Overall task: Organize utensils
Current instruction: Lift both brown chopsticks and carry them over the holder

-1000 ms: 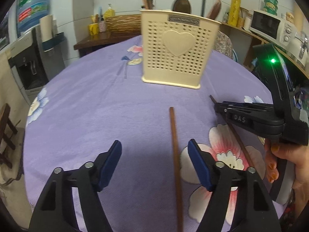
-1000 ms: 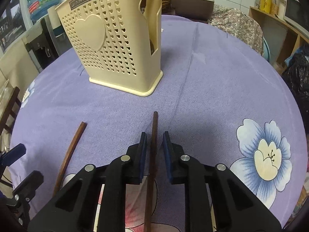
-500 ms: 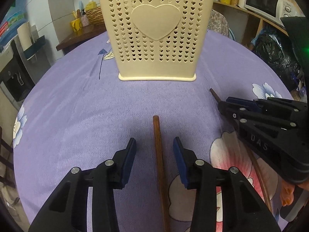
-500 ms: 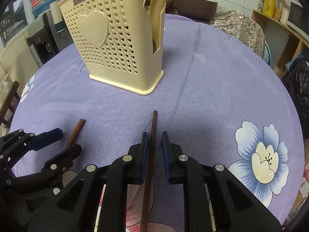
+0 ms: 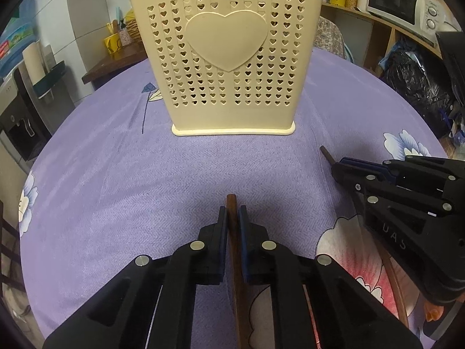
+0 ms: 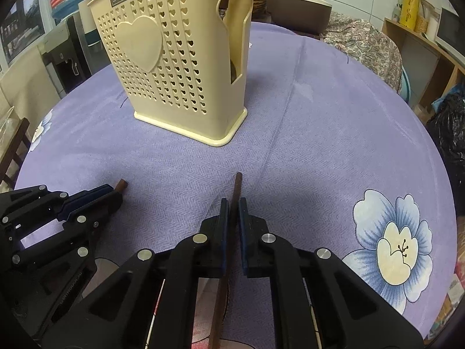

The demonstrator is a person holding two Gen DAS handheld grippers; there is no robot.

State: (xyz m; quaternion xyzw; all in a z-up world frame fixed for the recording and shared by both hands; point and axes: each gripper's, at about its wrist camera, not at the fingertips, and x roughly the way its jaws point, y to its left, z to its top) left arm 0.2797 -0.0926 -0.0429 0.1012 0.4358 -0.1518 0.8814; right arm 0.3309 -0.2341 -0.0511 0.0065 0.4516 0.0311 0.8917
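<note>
- The left gripper (image 5: 232, 218) is clamped on a brown chopstick (image 5: 236, 261), its blue pads pinching the stick just behind the far tip; a short stub pokes out ahead of the jaws, and the rest runs back between the fingers toward the person
- That grip near one end looks chosen so the stick can be swung upright and fed tip-first into the holder, not carried level
- The stick seems to lie on the purple flowered tablecloth (image 5: 116, 189), so I judge it is gripped but not yet lifted
- Straight ahead of the left gripper stands the cream utensil holder (image 5: 232, 67), upright, its heart-patterned face turned square to it and well apart from the jaws; brown handles show above its rim, so some utensils are probably inside
- To the right of the left gripper, the right gripper (image 6: 232, 218) is likewise closed on a second chopstick (image 6: 229, 247), held a little further back from the tip, which juts out ahead of the pads
- From the right gripper, the holder sits ahead and to the left, showing a tall cut-out in its side wall
- Both tools point down at the cloth side by side, near each other but apart, probably so the pair can go in together
- At the right edge of the left view, fingers (image 5: 433, 314) of the person show under the right tool
</note>
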